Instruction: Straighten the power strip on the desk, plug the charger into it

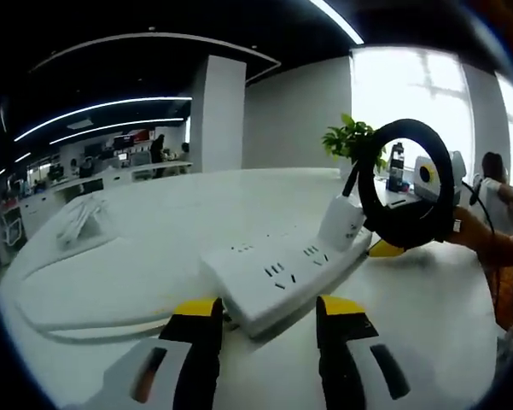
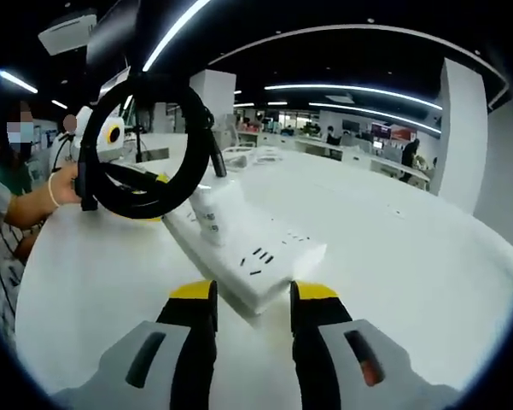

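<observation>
While the power strip (image 1: 282, 278) is lying flat on the white desk (image 1: 136, 256), it's seen pretty much dead ahead of the left gripper (image 1: 267, 318), with its near end sitting right at the yellow tips, partly between them. The jaws are spread apart here, and whether the strip's end is actually touched by either tip can't really be told. At the far end of the strip, a white charger (image 1: 341, 224) is seen standing upright in a socket, ahead and to the right of the left gripper. A black cable coil (image 1: 408, 184) hangs off the charger, looped into a ring just beyond it. Another gripper with yellow on it is visible behind that coil, held by a person's hand (image 1: 482, 239) coming in from the right. A potted plant (image 1: 352, 141) is parked further back on the desk.

In the right gripper view, the same strip (image 2: 252, 248) is caught from its other end, stretching away ahead and a bit left of the right gripper (image 2: 252, 295). Those jaws are also held apart, with the strip's near corner just beyond the tips. The charger (image 2: 212, 213) and the coil (image 2: 145, 149) are found ahead to the left, and a hand (image 2: 67, 184) is seen at the far left.
</observation>
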Available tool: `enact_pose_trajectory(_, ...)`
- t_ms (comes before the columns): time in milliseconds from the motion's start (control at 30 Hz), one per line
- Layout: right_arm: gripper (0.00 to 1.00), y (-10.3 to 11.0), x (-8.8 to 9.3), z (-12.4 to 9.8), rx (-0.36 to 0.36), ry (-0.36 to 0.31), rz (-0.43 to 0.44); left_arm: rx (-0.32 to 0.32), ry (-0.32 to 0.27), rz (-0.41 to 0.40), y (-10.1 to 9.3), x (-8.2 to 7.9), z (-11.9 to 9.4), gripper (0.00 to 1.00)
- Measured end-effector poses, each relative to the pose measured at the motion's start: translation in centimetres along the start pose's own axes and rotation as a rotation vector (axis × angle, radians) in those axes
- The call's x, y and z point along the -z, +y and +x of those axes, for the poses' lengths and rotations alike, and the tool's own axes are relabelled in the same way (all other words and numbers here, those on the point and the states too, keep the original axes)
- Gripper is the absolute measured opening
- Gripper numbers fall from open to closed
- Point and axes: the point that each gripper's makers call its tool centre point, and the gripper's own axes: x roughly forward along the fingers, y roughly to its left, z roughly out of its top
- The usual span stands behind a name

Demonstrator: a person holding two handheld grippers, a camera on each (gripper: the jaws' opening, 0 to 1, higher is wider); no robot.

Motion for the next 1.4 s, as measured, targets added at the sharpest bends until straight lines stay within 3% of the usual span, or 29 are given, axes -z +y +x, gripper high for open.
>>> enact_pose_trajectory(333,0.28,-0.4,0.0,0.0,0.014,0.0,0.004,-0.042,0.013,0.049,0.5,0.0,0.4,0.39)
enact_pose_trajectory(700,0.29,-0.6,-0.1,0.4,-0.008,0.018,0.013,-0.037,0.041,0.064,0.7,-0.2,0.6,0.4)
enact_pose_trajectory(1400,0.29,-4.1,-0.9,3.7,0.017,0.027,0.026,-0.066,0.062,0.063,3.4,-1.8,4.0,0.4)
